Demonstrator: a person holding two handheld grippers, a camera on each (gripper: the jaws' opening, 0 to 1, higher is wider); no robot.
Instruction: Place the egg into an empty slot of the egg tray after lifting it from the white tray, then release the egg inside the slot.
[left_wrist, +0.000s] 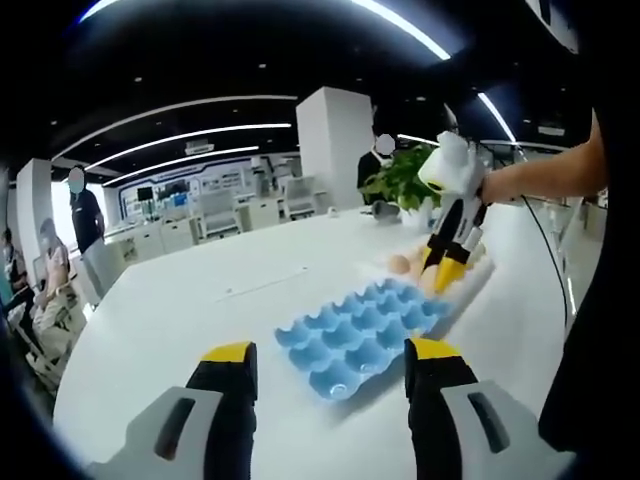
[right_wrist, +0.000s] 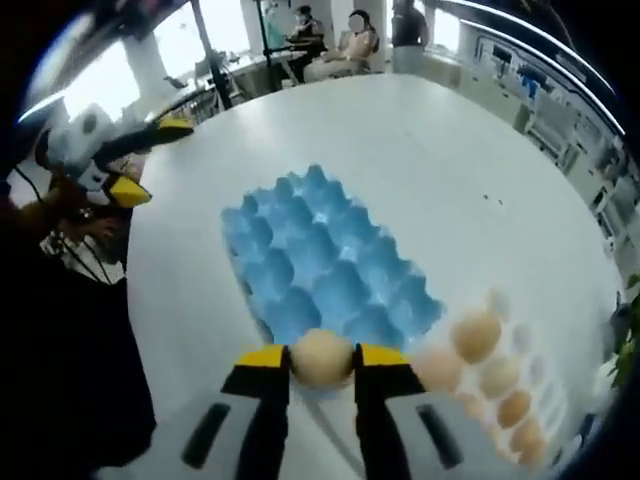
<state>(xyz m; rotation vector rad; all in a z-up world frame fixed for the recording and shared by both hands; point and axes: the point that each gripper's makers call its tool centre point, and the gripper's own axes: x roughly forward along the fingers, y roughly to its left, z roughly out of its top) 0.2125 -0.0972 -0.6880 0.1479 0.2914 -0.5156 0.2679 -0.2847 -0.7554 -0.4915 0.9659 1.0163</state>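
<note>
The egg (right_wrist: 321, 357) sat pinched between the yellow tips of the right gripper (right_wrist: 321, 362), lifted clear of the white tray (right_wrist: 520, 340), which lay just to the gripper's right with several other eggs (right_wrist: 476, 335) in it. Directly ahead of the jaws lay the blue egg tray (right_wrist: 320, 265), its slots all empty. The left gripper (left_wrist: 325, 362) hovered with jaws spread and nothing between them, well short of the egg tray's near edge. To do this step well, the egg probably should be carried forward over the nearest slot, lowered until seated, and only then released gently.
</note>
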